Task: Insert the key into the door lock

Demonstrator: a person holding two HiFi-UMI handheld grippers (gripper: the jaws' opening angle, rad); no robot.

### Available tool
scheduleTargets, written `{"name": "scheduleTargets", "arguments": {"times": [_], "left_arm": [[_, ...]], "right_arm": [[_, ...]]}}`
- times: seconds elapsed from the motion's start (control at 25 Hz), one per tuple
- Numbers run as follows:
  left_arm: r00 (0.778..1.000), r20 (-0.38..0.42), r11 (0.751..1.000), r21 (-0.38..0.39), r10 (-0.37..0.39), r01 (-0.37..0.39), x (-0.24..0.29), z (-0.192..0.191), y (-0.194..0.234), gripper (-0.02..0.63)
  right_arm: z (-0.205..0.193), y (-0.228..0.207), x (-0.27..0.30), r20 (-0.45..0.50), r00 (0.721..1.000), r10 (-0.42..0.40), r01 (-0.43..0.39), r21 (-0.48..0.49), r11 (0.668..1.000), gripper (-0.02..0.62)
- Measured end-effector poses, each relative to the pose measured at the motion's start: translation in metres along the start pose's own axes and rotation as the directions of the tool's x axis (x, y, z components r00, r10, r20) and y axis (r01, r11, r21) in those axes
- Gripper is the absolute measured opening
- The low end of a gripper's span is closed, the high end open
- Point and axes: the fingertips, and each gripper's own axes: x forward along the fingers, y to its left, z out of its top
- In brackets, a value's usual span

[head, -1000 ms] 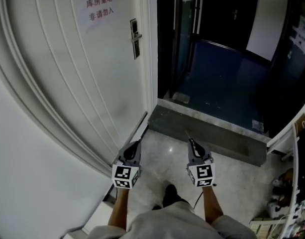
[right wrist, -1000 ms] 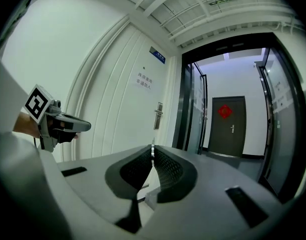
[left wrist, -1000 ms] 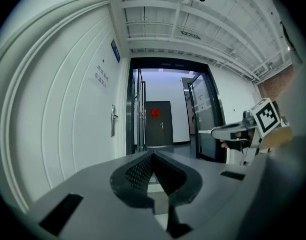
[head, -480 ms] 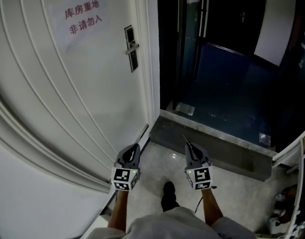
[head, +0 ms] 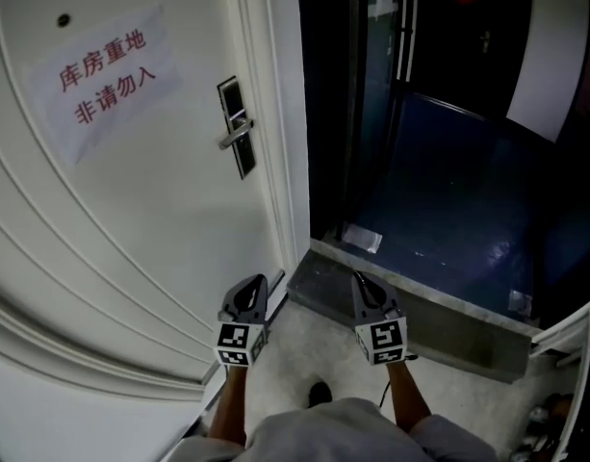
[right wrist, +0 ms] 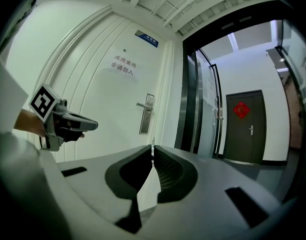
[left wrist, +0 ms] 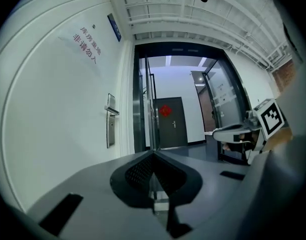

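Poking from right tool (head: pixel 357 278) tips, key (right wrist: pixel 152 150) (door lock (right wrist: pixel 146 114) well ahead)

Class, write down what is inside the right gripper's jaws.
A thin metal key: only its tip shows past the shut right gripper. The jaws cover the rest.

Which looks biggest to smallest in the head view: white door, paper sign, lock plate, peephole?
Largest to smallest:
white door
paper sign
lock plate
peephole
All share the door face, so nearness hardly skews this.
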Motion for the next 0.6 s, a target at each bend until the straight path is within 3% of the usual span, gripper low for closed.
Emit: {"name": "scheduleTargets", "arguments": {"times": [0.16,0.32,0.6], "left_arm": [[1.0,0.004,1.0,-0.003,0.014,-0.014,0.041,0.003,0.011,0.017],[0.999,-0.044,0.999,-0.009,0.032,-0.032,0.068,-0.012,0.027,0.018],[0.996,-0.062,0.998,-0.019,0.064,-0.065,0.1,-0.023,0.066,0.018]], "right_arm": [[-0.009,-0.019,0.041,-0.006,1.0,0.028,-0.028,0.003,1.0,0.029],[-0.024,-0.031,0.078,-0.022,0.999,0.041,-0.04,0.023,0.999,0.029],[-0.035,-0.032,0.135,-0.051,0.996,0.07,-0.068,0.045,0.997,0.029]]}}
